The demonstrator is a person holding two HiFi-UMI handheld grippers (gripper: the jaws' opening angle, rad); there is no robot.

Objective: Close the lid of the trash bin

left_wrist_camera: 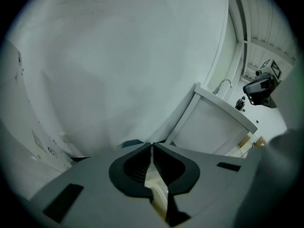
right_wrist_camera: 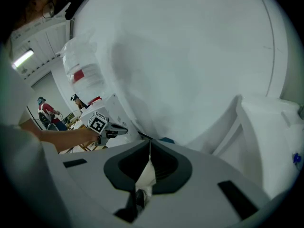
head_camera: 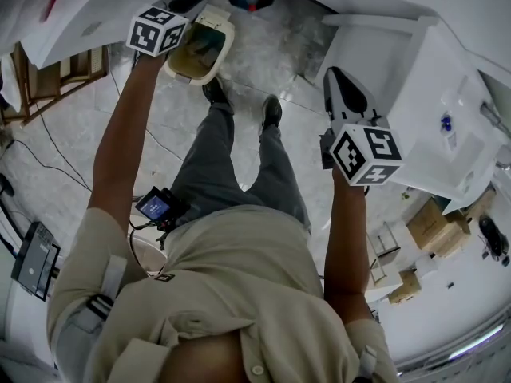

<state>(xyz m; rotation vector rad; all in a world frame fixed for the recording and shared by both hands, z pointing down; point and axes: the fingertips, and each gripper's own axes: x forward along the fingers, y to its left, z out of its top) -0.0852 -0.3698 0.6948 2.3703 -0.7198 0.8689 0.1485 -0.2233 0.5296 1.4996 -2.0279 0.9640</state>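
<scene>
The right gripper (right_wrist_camera: 150, 144) has its jaws pressed together on nothing, held well apart from the bin. The left gripper (left_wrist_camera: 152, 147) is likewise closed and empty, directly above the cream rounded-rectangle plastic trash bin (head_camera: 217, 53) on the floor beyond the person's shoes. The bin's top shows a dark olive hollow; its contents are unclear.

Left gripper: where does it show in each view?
Head view: left gripper at upper left, by the trash bin.
Left gripper view: only its own fingers, at bottom centre, closed together.
Right gripper view: left of centre.
Shared landmark: the white cabinet.
</scene>
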